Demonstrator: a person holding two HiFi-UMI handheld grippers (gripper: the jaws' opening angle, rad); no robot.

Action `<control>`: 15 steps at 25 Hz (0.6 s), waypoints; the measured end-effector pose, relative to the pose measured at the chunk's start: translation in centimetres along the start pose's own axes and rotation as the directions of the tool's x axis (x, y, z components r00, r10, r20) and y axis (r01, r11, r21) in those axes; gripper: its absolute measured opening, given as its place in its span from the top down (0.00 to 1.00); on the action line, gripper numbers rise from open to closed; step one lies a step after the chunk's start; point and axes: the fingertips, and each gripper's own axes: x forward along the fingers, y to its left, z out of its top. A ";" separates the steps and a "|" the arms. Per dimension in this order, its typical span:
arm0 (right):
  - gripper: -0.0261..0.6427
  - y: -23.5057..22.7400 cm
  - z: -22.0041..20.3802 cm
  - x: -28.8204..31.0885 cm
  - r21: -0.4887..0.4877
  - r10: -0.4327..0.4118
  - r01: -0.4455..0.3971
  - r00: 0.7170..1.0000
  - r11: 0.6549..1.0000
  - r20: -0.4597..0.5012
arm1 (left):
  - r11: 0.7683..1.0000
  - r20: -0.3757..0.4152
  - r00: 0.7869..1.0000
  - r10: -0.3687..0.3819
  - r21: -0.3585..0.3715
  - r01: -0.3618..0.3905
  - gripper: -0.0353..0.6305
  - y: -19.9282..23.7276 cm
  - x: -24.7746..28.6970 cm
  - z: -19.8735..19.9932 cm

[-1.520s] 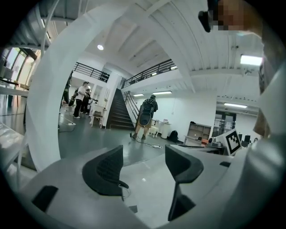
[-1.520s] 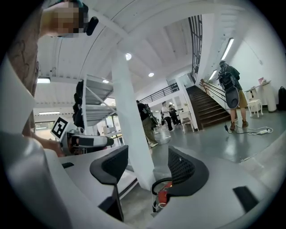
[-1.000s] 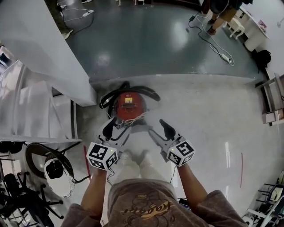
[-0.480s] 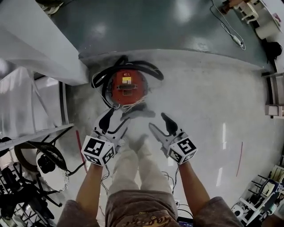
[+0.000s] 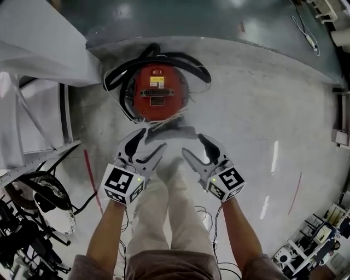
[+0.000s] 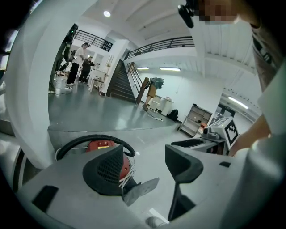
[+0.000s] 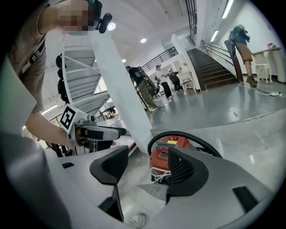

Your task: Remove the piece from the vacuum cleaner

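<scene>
A red round vacuum cleaner point(image 5: 157, 91) stands on the pale floor, with a black hose point(image 5: 180, 57) looped around it and a white cord point(image 5: 164, 123) bunched at its near side. A grey flat piece point(image 5: 180, 131) lies on the floor just in front of it. My left gripper point(image 5: 145, 147) is open, a little short of the vacuum's near left side. My right gripper point(image 5: 197, 149) is open too, to the right of the grey piece. The left gripper view shows the vacuum cleaner point(image 6: 103, 146) behind a jaw; the right gripper view shows the vacuum cleaner point(image 7: 169, 152) between the jaws. Both grippers hold nothing.
A white slanted column point(image 5: 38, 44) rises at the left, close to the vacuum. Metal frames and black cables point(image 5: 38, 191) crowd the lower left. The floor changes to darker grey point(image 5: 219, 16) beyond the vacuum. The person's legs point(image 5: 164, 213) stand between the grippers.
The person has stepped closer to the vacuum, which now sits larger and nearer in the head view. Both grippers have come forward toward it and stay open.
</scene>
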 end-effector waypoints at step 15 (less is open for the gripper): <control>0.59 -5.4 -12.1 6.9 -0.112 0.054 -0.082 0.971 0.990 -0.232 | 0.999 -0.123 0.992 -0.039 0.008 0.040 0.54 2.4 8.2 -11.4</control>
